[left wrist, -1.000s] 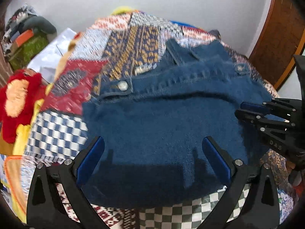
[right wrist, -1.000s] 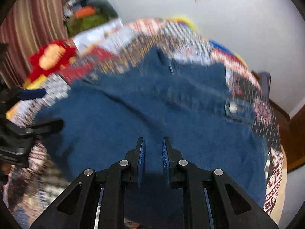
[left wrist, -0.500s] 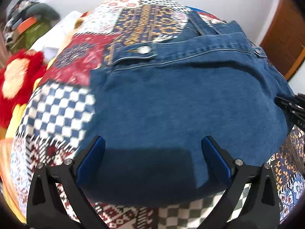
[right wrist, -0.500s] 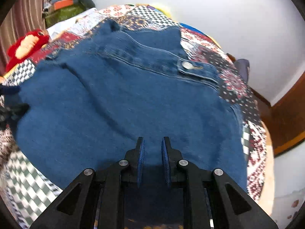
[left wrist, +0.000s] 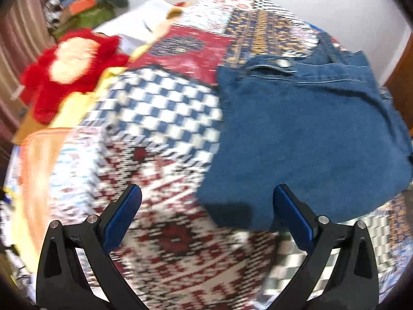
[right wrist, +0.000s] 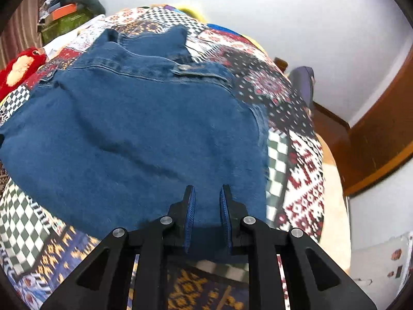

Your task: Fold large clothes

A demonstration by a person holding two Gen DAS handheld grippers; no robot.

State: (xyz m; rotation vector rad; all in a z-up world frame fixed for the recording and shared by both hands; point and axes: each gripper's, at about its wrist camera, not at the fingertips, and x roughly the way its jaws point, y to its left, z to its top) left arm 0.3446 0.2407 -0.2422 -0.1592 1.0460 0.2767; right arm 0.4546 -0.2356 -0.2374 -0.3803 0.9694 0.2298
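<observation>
— Where's the denim now?

— The blue denim garment (right wrist: 134, 129) lies folded on the patchwork quilt (left wrist: 160, 118), its waistband with the metal button (left wrist: 283, 63) at the far edge, toward the white wall (right wrist: 296, 13).

— And the two grippers?

— The right gripper (right wrist: 206, 204) is at the garment's near edge, its blue-padded fingers (right wrist: 191, 206) drawn close together with only a narrow slot between them. The denim's edge runs under and between them, though I cannot tell for sure whether the pads pinch it.

— The left one?

— The left gripper (left wrist: 206, 206) has its fingers (left wrist: 124, 211) spread wide apart, holding nothing. Its left finger is over the bare quilt beside the garment; its right finger is over the garment's near left corner.

— Anything else around the denim?

— A red plush toy (left wrist: 67, 67) lies to the left of the garment, beyond the blue-and-white checked patch (left wrist: 165, 108). Farther left of it there's a pile of clutter (left wrist: 85, 7) by a striped curtain (left wrist: 18, 41). To the right of the garment, past the quilt's edge, stands a brown wooden door (right wrist: 382, 134).
</observation>
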